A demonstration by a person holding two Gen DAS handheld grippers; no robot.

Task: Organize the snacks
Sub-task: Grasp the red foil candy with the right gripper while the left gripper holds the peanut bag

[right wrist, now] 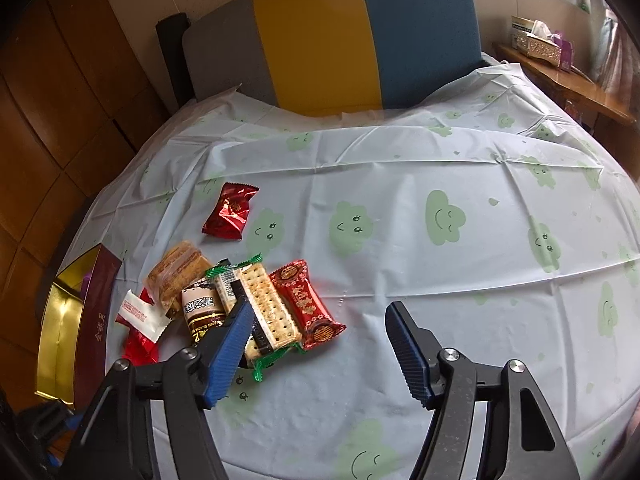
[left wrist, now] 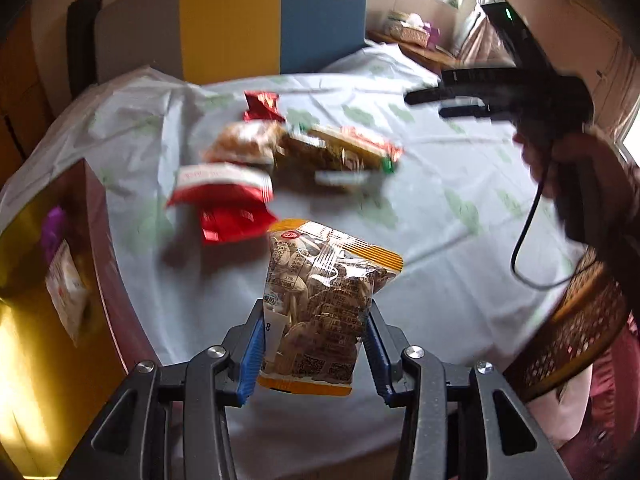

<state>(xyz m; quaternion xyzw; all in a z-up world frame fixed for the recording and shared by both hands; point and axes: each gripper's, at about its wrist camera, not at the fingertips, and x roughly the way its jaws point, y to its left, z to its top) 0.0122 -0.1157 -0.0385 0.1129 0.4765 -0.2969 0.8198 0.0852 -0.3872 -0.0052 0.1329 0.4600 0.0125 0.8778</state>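
- On the maroon side of the gift box (right wrist: 98, 326) we read gold Chinese characters, "金秋月".
- The clear seed packet (left wrist: 320, 304) carries a small red logo at its top corner, a digit "8" on its white lower panel and dense print that we cannot make out.
- The white-and-red sachet (right wrist: 142, 314) bears a red-framed label, too small to read.
- The brown bar wrapper (right wrist: 202, 308) shows large Chinese characters and a line of Latin capitals, both unclear to us.
- The red sweet wrapper (right wrist: 306, 304) shows round gold emblems; its characters stay illegible.
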